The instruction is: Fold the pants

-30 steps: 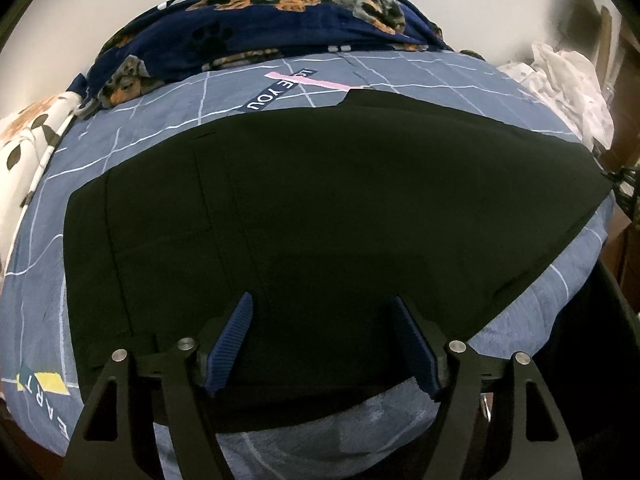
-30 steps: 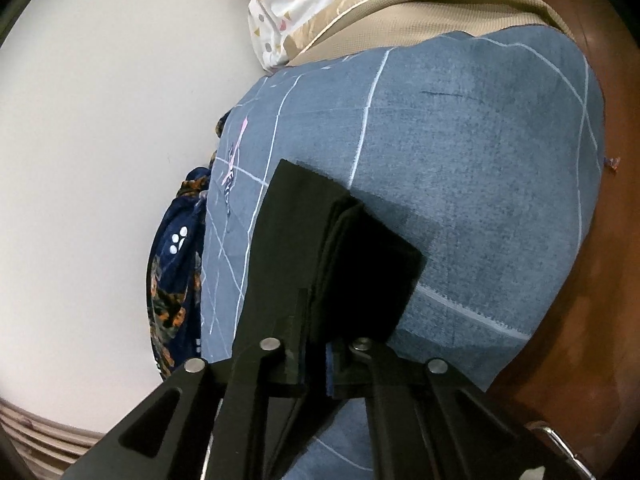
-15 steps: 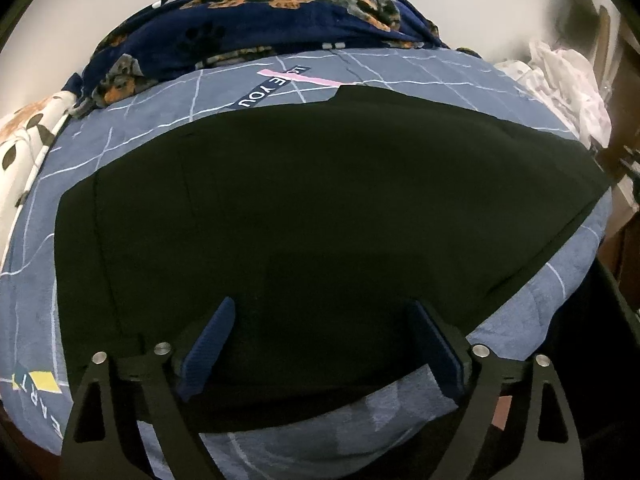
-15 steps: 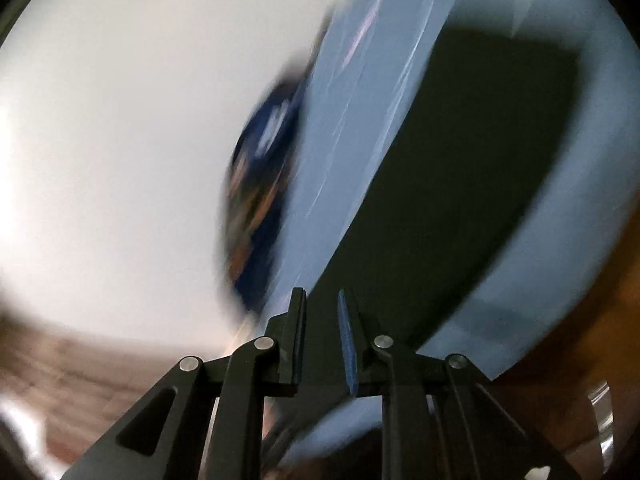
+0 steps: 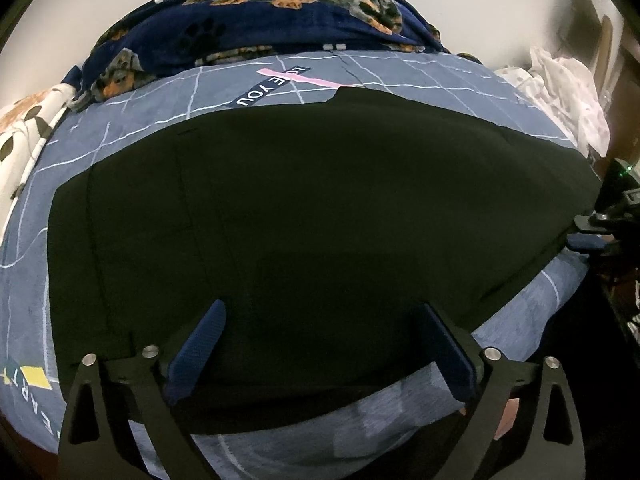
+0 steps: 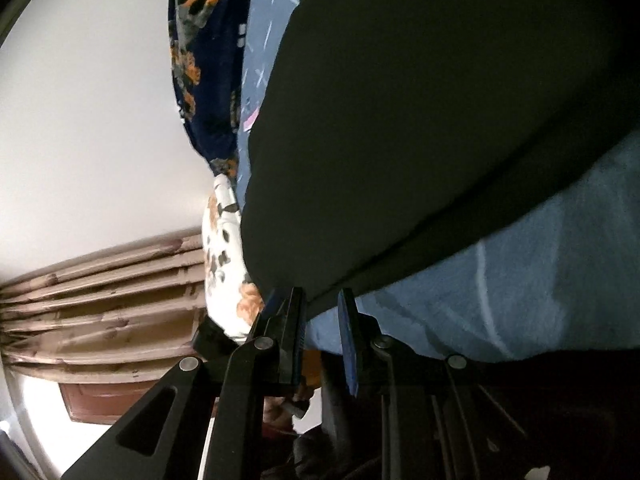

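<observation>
Pants (image 5: 312, 216) lie flat on the blue grid sheet (image 5: 132, 120) of the bed, as one dark slab with a doubled near edge; judged folded once lengthwise, legs stacked. Further cross-folds appear left to do, so the task looks roughly at an early-middle stage. Long axis runs left to right across the left wrist view, parallel to the near bed edge; which end is waist and which is cuffs I cannot tell, fabric too dark. Left gripper (image 5: 320, 344) hangs over the near edge of the pants, jaws opening, wide apart, pads clear of the cloth, nothing pinched. Right gripper (image 6: 322, 340) sits at the far right corner of the pants, jaws parted by a narrow gap; the corner edge lies just ahead of the tips, not clamped as far as visible. Dog-print blanket (image 5: 256, 20) bunched behind, apart from the pants.
</observation>
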A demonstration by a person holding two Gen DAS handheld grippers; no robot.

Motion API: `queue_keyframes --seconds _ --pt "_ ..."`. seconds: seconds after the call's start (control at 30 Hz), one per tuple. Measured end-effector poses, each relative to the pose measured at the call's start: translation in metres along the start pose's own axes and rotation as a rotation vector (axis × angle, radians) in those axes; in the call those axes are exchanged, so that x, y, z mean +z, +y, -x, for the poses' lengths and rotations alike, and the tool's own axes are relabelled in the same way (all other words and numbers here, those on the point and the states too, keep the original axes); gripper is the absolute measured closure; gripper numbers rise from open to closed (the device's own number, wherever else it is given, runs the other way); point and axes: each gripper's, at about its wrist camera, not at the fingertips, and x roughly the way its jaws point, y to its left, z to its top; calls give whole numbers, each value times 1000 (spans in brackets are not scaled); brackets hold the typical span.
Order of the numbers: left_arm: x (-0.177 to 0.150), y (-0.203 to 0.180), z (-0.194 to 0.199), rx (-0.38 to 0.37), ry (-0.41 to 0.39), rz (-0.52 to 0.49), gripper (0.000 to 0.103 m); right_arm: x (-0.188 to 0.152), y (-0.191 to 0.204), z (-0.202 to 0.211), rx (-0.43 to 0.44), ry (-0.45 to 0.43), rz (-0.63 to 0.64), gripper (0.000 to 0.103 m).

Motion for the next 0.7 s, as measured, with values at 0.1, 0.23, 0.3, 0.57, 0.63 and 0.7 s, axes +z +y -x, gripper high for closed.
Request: queue_keyframes --seconds 0.1,0.23,0.3,0.57,0.63,0.7 --pt "0 0 0 0 1 -2 5 6 0 -5 -44 -10 -10 85" --pt "0 3 1 -21 -3 21 5 5 2 -14 -73 -19 -1 85" --pt "0 5 1 -30 -5 31 5 5 3 -15 -76 -38 -13 85" --pt "1 5 2 -33 -5 31 5 4 9 -22 -95 -85 -16 82" --pt "1 5 2 -33 -5 31 5 6 7 -24 -101 -84 -16 89" --pt "1 5 2 -33 -4 29 5 5 5 -24 -117 -85 -1 98"
